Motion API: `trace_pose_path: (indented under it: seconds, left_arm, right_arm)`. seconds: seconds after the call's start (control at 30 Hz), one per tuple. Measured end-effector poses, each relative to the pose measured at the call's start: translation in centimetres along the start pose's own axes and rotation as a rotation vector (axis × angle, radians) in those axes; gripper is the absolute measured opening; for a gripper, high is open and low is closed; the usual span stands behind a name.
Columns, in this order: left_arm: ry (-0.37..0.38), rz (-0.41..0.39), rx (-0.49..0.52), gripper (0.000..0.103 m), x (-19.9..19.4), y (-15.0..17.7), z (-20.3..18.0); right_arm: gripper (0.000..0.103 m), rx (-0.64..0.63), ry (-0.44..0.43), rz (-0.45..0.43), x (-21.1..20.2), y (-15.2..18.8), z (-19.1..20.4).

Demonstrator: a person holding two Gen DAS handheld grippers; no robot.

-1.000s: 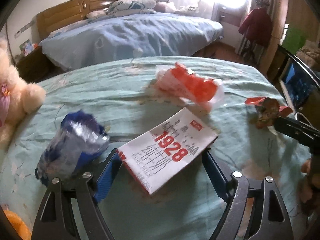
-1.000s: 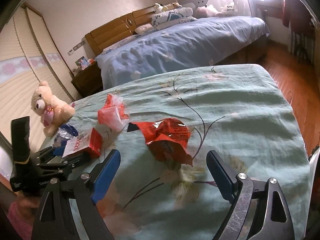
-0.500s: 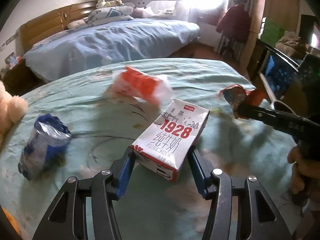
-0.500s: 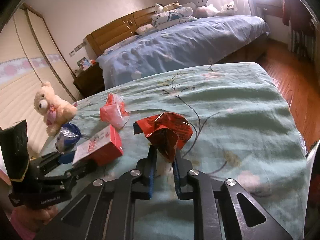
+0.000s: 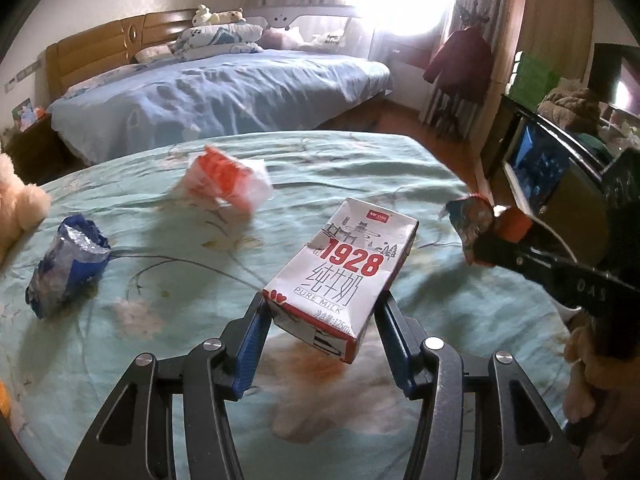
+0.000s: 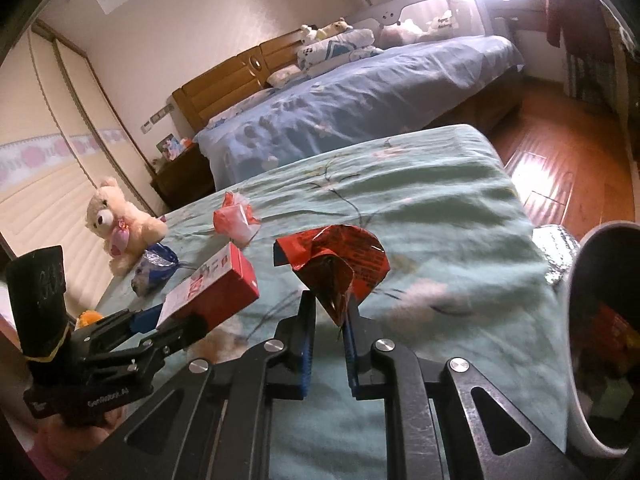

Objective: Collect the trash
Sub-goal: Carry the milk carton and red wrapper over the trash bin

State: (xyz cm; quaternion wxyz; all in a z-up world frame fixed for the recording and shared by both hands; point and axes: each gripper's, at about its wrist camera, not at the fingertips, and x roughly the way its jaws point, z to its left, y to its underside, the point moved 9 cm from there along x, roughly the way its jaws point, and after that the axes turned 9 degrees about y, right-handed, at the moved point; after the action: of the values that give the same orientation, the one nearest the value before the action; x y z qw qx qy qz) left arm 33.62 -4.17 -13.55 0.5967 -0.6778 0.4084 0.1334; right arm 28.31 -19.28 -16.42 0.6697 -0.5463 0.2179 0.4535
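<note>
The left gripper [image 5: 320,322] clamps a white-and-red "1928" milk carton [image 5: 344,276] above the green bedspread [image 5: 160,360], the right gripper [image 6: 330,320] pinches a crumpled red wrapper [image 6: 336,264], while a blue wrapper [image 5: 66,268] and blurred red-white bag [image 5: 228,178] lie farther left, and a white bin [image 6: 576,360] is cut off near right.

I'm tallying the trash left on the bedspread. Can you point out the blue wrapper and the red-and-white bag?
blue wrapper [image 5: 66,266]: left wrist view, on its crumpled foil middle.
red-and-white bag [image 5: 226,176]: left wrist view, on its red central part.
</note>
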Motion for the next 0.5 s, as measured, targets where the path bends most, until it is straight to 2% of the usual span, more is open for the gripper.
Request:
trace_pose_path:
  seconds: [0.5]
  left_arm:
    - [0.057, 0.039, 0.079, 0.052, 1.8, 0.1, -7.3]
  right_arm:
    - [0.013, 0.081, 0.054, -0.040, -4.7, 1.9, -5.5]
